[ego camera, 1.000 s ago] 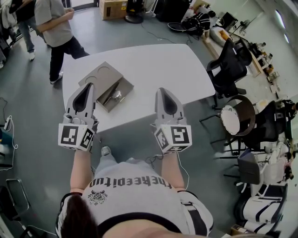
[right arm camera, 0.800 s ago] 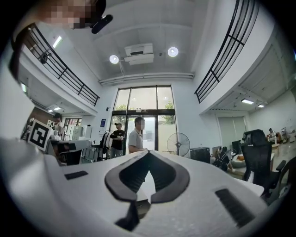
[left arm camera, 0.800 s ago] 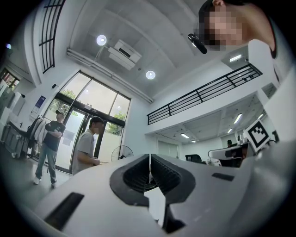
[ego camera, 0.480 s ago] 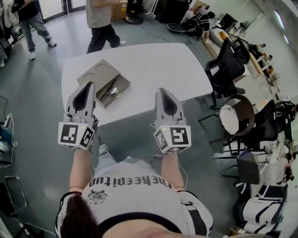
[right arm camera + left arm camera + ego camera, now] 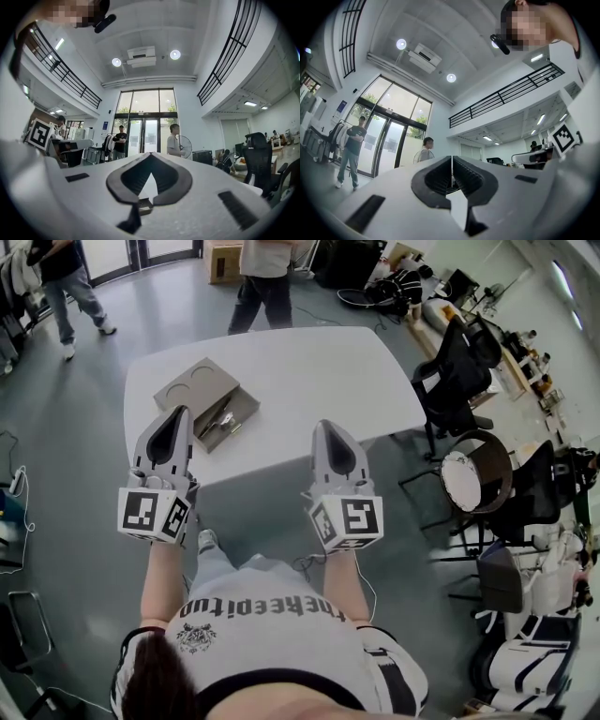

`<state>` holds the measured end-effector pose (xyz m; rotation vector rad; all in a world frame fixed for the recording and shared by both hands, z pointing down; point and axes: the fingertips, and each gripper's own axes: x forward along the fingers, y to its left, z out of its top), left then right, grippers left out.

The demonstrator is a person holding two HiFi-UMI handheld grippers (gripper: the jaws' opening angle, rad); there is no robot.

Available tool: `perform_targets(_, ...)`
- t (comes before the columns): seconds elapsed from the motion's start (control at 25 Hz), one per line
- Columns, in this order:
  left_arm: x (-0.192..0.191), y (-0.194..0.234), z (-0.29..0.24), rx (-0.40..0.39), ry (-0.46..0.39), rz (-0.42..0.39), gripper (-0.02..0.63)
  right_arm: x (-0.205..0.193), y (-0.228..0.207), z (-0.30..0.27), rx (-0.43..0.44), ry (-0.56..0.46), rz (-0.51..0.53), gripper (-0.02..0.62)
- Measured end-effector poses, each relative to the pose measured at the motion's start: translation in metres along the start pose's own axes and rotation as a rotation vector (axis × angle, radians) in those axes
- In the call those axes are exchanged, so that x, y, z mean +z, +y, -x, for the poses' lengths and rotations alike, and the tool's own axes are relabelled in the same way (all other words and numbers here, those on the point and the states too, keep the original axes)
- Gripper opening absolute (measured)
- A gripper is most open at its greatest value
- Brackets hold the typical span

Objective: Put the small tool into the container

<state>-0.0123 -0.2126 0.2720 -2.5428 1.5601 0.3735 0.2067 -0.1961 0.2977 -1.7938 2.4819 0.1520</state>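
Observation:
On the white table (image 5: 309,381), at its left, lies a brown open container (image 5: 230,416) with a lid part (image 5: 187,383) that has two round recesses. A small metallic tool (image 5: 223,420) lies inside it. My left gripper (image 5: 176,412) hovers at the table's near edge, just short of the container, shut and empty. The right gripper (image 5: 325,425) hangs over the near edge further right, also shut with nothing in it. In the left gripper view the left gripper (image 5: 451,159) has its pads pressed together. The right gripper view shows the right gripper (image 5: 150,155) with its tips touching too.
Black office chairs (image 5: 461,379) and a round stool (image 5: 476,479) stand to the table's right. One person (image 5: 265,277) walks behind the table and another (image 5: 64,282) stands at the far left. A cardboard box (image 5: 223,261) sits on the floor at the back.
The table and container have slid slightly up and away in the head view. The person behind the table has walked from left to right. Both grippers stay shut.

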Motion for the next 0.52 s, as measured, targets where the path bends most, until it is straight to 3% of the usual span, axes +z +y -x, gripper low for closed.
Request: perform_targets(0.52, 0.005, -0.012, 0.003, -0.002, 0.007, 0.007, 0.012, 0.003, -0.004, 0.009, 0.002, -0.013, -0.014, 0.002)
